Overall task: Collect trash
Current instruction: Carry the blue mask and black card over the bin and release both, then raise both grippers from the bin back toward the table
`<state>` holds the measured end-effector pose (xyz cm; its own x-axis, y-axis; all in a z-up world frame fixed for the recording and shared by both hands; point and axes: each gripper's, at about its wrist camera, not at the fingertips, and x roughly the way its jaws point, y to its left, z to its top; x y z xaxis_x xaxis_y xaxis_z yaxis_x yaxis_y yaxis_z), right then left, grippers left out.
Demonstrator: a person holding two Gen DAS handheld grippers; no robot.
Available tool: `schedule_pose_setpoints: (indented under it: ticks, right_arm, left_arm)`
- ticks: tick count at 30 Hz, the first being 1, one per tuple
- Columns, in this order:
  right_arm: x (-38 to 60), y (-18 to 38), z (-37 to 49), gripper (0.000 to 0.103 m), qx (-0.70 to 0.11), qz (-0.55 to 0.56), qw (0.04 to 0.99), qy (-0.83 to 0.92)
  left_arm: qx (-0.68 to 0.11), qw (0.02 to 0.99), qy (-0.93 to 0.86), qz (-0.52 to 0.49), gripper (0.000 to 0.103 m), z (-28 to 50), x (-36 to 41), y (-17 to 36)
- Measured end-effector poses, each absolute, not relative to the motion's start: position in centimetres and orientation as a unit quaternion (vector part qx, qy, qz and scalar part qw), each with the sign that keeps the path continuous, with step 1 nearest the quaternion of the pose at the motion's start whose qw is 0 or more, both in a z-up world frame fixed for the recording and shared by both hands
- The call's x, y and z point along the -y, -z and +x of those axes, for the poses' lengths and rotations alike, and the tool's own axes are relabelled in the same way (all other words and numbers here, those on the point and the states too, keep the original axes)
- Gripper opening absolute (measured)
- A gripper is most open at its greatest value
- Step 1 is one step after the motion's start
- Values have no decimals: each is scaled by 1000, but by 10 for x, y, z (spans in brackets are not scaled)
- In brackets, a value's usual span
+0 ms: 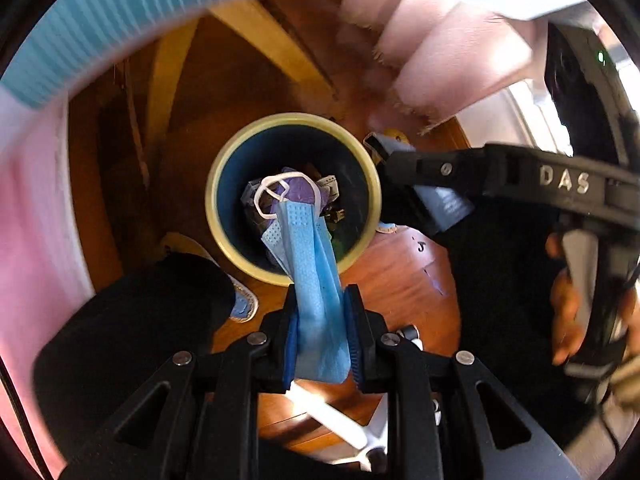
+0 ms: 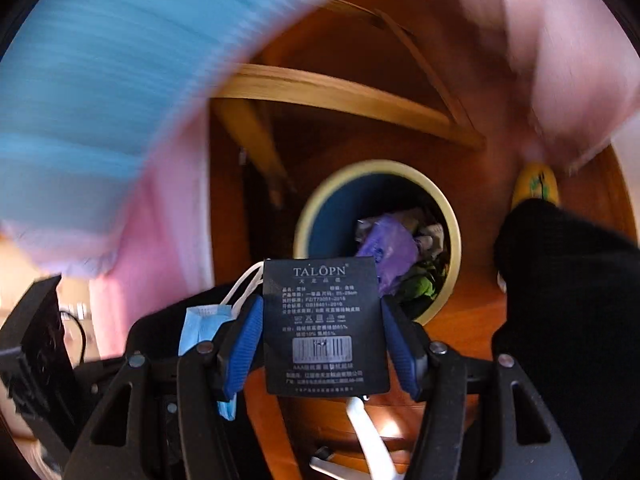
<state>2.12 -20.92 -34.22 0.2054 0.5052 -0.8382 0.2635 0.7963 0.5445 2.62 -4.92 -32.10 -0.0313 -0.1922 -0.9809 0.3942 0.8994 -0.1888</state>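
Note:
My left gripper (image 1: pixel 322 300) is shut on a blue face mask (image 1: pixel 316 280). The mask hangs over the yellow-rimmed bin (image 1: pixel 228 160), its white ear loops (image 1: pixel 266 194) dangling inside. Crumpled trash (image 1: pixel 298 192) lies in the bin, including a purple wrapper. My right gripper (image 2: pixel 320 308) is shut on a dark printed card marked TALOPN (image 2: pixel 324 320), its blue pads (image 2: pixel 244 344) pressing both edges. It hovers beside the bin (image 2: pixel 316 216), above the near rim. The mask (image 2: pixel 200 328) shows at its left. From the left wrist, the right gripper (image 1: pixel 404 184) and the card (image 1: pixel 452 204) sit at the bin's right rim.
The bin stands on a wooden floor (image 1: pixel 400 276) among wooden furniture legs (image 2: pixel 340 92). Blurred pink and blue cloth (image 2: pixel 100 100) hangs at the left and top. The person's black trouser legs (image 1: pixel 140 320), slippers (image 2: pixel 536 184) and a white chair base (image 1: pixel 340 420) crowd the near side.

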Motion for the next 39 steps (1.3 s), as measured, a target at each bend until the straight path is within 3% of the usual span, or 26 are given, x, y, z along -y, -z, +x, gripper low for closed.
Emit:
schedule_pose_setpoints:
  ticks: [5, 13, 15, 17, 18, 20, 39]
  right_arm:
    - [215, 380, 26, 61, -645, 337, 684, -57]
    - [218, 402, 44, 61, -644, 354, 678, -31]
    - [216, 406, 48, 62, -647, 353, 675, -28]
    - [213, 406, 51, 79, -647, 346, 679, -26]
    - [213, 405, 53, 81, -646, 343, 682, -25]
    - [212, 404, 55, 81, -640, 340, 689, -24]
    - [202, 401, 56, 81, -642, 264, 720, -20]
  left_arm:
    - [-691, 696, 194, 35, 20, 55, 46, 354]
    - [-699, 695, 164, -41, 29, 82, 19, 384]
    - [-701, 693, 159, -51, 38, 84, 17, 388]
    - [-704, 691, 152, -60, 51, 84, 14, 390]
    - [-705, 691, 148, -63, 60, 83, 15, 390]
    - [-703, 694, 140, -66, 67, 85, 12, 393]
    - [-692, 711, 101, -70, 69, 86, 3, 395]
